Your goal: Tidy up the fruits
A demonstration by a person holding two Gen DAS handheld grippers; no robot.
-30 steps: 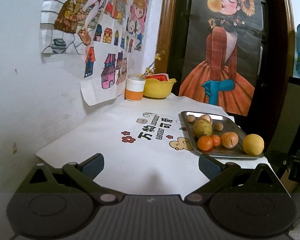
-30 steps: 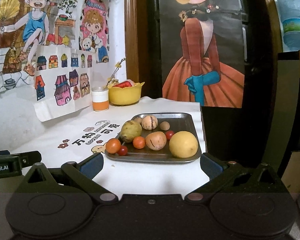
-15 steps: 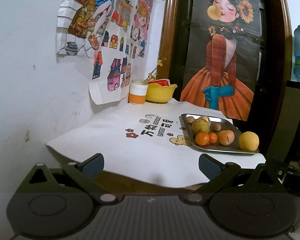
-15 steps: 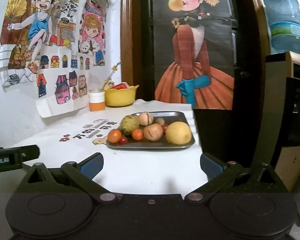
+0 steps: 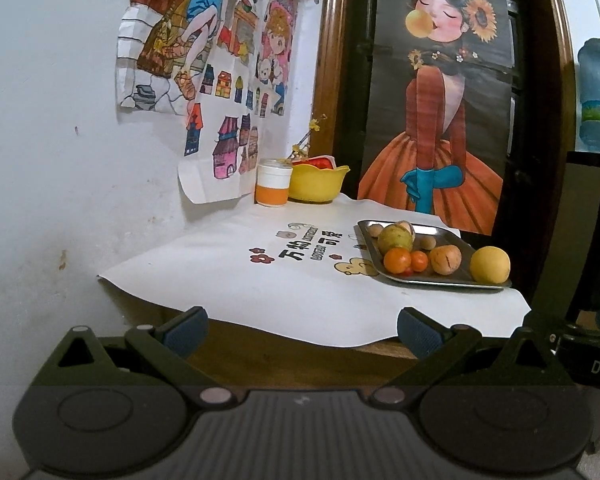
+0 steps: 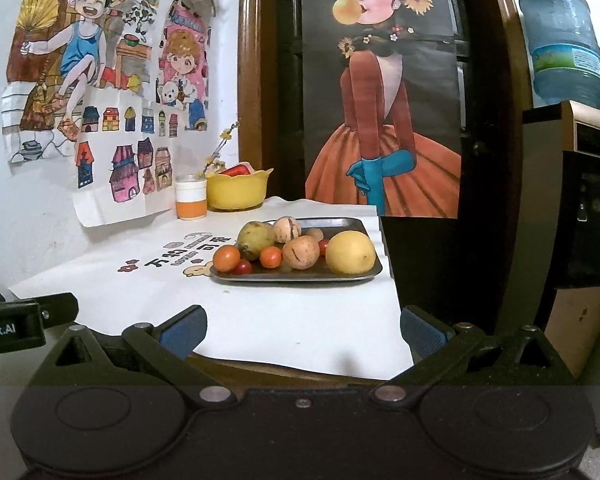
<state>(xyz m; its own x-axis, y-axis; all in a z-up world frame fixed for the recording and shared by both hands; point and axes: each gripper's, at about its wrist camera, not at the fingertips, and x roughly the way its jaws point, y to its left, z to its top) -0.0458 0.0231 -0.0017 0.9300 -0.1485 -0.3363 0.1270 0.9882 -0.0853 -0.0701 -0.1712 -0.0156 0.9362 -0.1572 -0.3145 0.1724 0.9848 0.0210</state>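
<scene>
Steel tray (image 6: 352, 222) sits at the table's (image 6: 260, 320) right edge, holding a yellow fruit (image 6: 350, 252), green fruit (image 6: 254, 236), tomatoes (image 6: 227, 258) and brown fruits (image 6: 300, 252). Behind it, a yellow bowl (image 6: 238, 192) beside a cup (image 6: 191, 198). Left tongs (image 5: 300, 330) and right tongs (image 6: 302, 330) hover before the table, both wide, empty.

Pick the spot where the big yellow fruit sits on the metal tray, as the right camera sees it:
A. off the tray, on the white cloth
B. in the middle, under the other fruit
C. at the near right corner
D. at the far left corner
C: the big yellow fruit rests inside the metal tray at its near right corner, right of the tan fruit.
</scene>
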